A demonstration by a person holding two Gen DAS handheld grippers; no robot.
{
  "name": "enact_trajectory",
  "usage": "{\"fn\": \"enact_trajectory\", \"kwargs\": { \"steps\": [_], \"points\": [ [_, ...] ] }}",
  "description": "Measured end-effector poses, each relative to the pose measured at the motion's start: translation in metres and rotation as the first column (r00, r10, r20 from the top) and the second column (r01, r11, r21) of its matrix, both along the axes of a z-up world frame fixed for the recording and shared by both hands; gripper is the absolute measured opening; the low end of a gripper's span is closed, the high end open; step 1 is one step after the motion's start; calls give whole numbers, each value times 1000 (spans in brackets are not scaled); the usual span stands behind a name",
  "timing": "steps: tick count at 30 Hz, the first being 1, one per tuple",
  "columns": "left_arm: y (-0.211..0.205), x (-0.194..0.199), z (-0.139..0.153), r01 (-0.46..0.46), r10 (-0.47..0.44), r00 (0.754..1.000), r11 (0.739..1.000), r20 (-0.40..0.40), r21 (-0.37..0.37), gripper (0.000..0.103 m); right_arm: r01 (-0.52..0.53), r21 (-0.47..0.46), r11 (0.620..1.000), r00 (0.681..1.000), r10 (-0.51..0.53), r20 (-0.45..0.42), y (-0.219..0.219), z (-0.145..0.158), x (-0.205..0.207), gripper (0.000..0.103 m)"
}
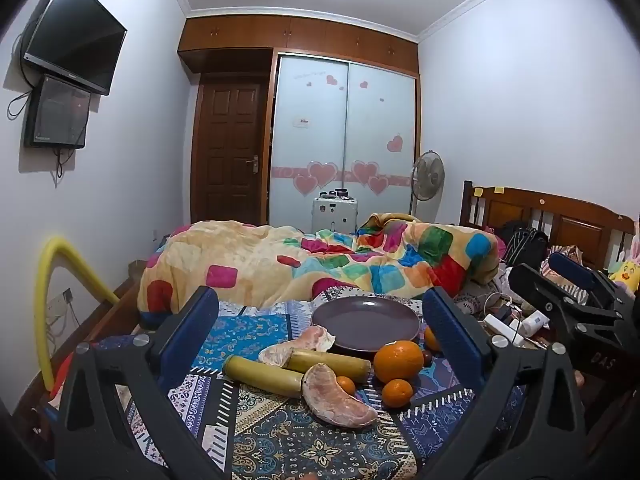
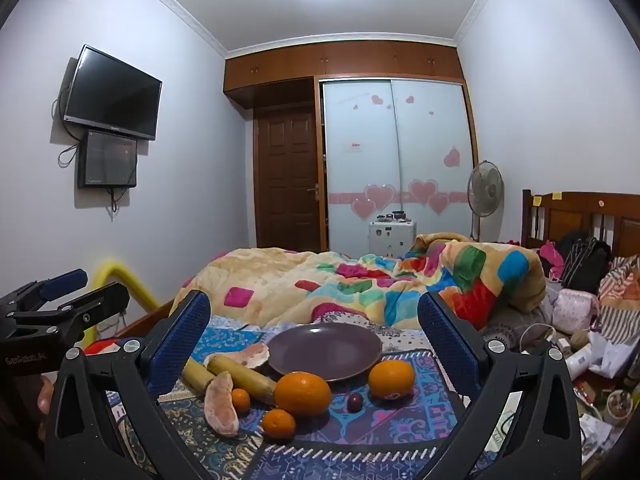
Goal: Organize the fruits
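Note:
An empty purple plate (image 1: 366, 326) (image 2: 324, 350) sits on a patterned cloth. In front of it lie two sugarcane pieces (image 1: 264, 372) (image 2: 240, 374), two peeled pomelo segments (image 1: 336, 398) (image 2: 220, 404), two large oranges (image 1: 399, 360) (image 2: 303, 394), small tangerines (image 1: 397, 392) (image 2: 279, 423) and a dark plum (image 2: 354, 401). My left gripper (image 1: 320, 320) is open and empty, held above and before the fruit. My right gripper (image 2: 314, 320) is open and empty, likewise before the fruit. Each gripper shows in the other's view, the right one (image 1: 568, 280) and the left one (image 2: 72, 292).
A colourful quilt (image 1: 312, 264) is heaped on the bed behind the plate. Chargers, cables and bags (image 2: 576, 344) clutter the right side by the wooden headboard (image 2: 580, 216). A yellow foam tube (image 1: 52, 280) arches at the left. A fan (image 2: 485, 188) and wardrobe stand at the back.

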State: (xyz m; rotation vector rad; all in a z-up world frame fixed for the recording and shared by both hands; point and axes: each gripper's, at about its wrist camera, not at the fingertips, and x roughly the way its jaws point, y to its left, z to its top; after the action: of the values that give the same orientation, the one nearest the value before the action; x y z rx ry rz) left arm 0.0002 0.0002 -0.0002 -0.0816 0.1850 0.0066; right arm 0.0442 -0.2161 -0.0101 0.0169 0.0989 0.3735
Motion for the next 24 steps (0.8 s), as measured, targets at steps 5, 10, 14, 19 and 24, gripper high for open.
{"fn": "enact_trajectory", "kwargs": {
  "steps": [5, 10, 14, 19, 24],
  "points": [
    [3, 4, 1, 6, -6, 1000, 1000, -13, 4, 103, -1, 1, 1000, 1000, 1, 3, 0, 0, -1, 103],
    [-1, 0, 0, 7, -7, 1000, 1000, 3, 7, 103, -3, 2, 1000, 1000, 3, 4, 1, 2, -2, 103],
    [0, 0, 2, 6, -6, 1000, 1000, 4, 12, 103, -3, 6, 1000, 1000, 3, 5, 0, 1, -2, 103],
    [-2, 0, 0, 9, -9, 1000, 1000, 1, 16, 103, -4, 11, 1000, 1000, 4, 2, 1, 1, -1, 103],
    [-1, 0, 0, 10, -10, 1000, 1000, 1, 13, 103, -6, 12, 1000, 1000, 6, 3, 3, 1, 1, 103]
  ]
}}
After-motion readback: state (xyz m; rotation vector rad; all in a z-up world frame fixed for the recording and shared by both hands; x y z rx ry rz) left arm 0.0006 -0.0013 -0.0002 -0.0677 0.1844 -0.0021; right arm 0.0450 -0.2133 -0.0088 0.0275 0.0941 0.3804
